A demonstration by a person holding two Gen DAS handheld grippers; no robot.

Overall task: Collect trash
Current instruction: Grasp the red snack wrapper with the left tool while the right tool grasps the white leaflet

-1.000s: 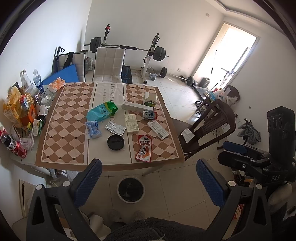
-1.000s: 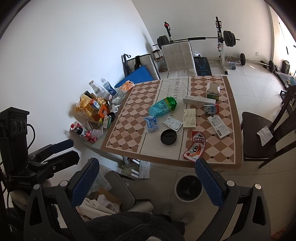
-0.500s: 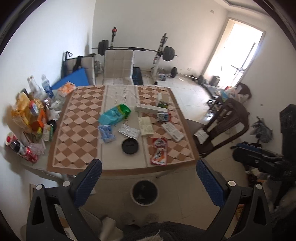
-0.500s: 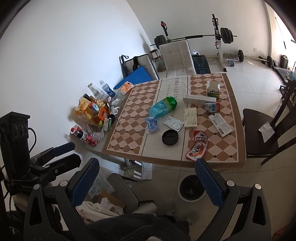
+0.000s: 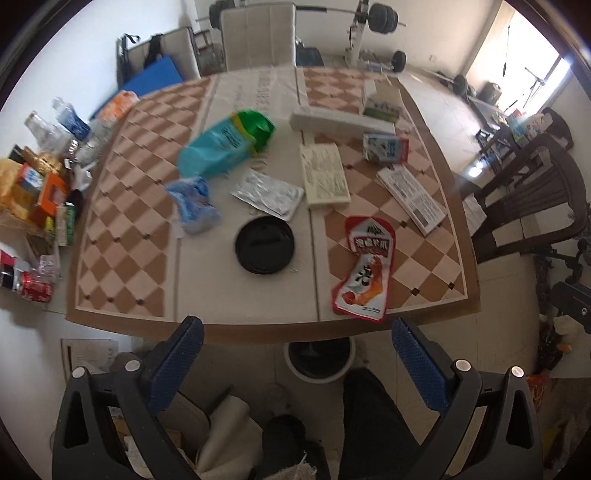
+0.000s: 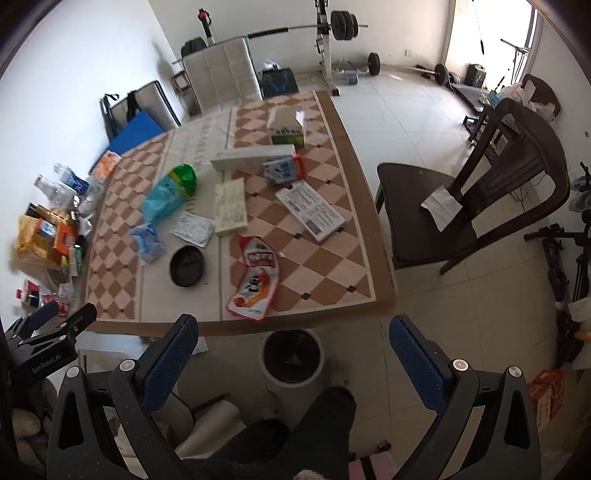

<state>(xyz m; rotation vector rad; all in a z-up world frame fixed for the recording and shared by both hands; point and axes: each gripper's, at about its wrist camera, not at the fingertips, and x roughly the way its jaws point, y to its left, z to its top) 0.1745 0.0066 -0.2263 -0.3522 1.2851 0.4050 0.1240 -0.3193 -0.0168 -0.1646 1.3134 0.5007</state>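
Note:
Trash lies scattered on a checkered table (image 5: 122,236): a red snack pouch (image 5: 364,269) (image 6: 255,277) near the front edge, a black round lid (image 5: 265,244) (image 6: 186,266), a silver blister pack (image 5: 266,192), a crumpled blue wrapper (image 5: 192,205), a teal-green bag (image 5: 225,146) and flat boxes (image 5: 324,174). A white trash bin (image 5: 319,360) (image 6: 291,356) with a dark inside stands on the floor under the front edge. My left gripper (image 5: 295,350) and right gripper (image 6: 293,350) both hover open and empty before that edge, above the bin.
Bottles, cans and snack boxes (image 5: 33,184) crowd the table's left side. A dark chair (image 6: 472,206) stands right of the table, a white chair (image 5: 258,33) at its far end, with a barbell rack (image 6: 328,37) behind. A person's dark legs (image 6: 314,424) show below.
Both grippers have moved forward and down toward the table's front edge; the table and bin now look much larger. The right view has swung right, showing the dark chair.

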